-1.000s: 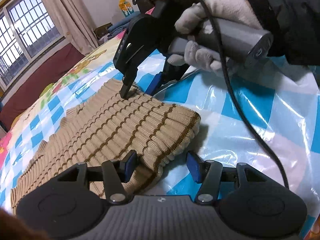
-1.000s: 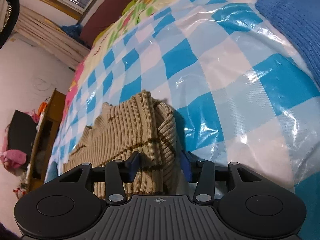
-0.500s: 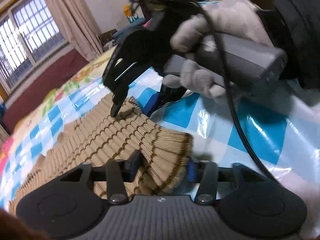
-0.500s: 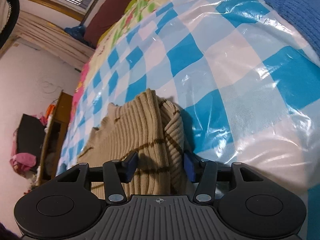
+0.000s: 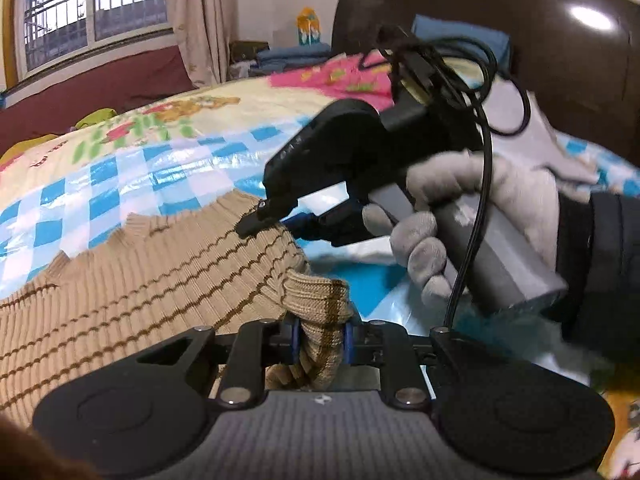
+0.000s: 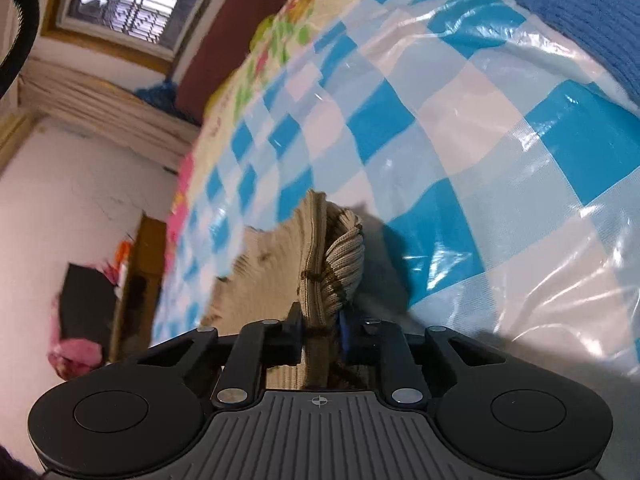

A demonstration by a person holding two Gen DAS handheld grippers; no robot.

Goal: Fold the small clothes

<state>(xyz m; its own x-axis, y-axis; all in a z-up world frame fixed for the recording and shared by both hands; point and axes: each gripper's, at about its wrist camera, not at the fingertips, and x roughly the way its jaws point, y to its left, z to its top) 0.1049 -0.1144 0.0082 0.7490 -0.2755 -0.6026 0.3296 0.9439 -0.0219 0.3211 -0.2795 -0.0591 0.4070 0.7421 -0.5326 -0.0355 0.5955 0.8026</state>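
Observation:
A small tan ribbed sweater (image 5: 132,280) with brown stripes lies on the blue-and-white checked bed cover (image 5: 100,200). My left gripper (image 5: 320,340) is closing, its pads pinching the bunched hem corner nearest me. The right gripper (image 5: 272,220), held by a gloved hand (image 5: 472,216), shows in the left wrist view clamped on the far hem corner. From the right wrist view, my right gripper (image 6: 322,332) is closing with a fold of the sweater (image 6: 320,256) pressed between its pads.
A blue knitted garment (image 6: 580,12) lies at the top right of the right wrist view. A dark headboard (image 5: 520,32) and pink bedding (image 5: 344,76) stand beyond the sweater. Window (image 5: 92,12) and curtain (image 5: 200,20) are far left. The cable (image 5: 480,184) hangs from the right gripper.
Both grippers closed from open onto the sweater's hem corners. The left gripper rose and rolled, lifting its corner off the cover; the right one stayed near its place.

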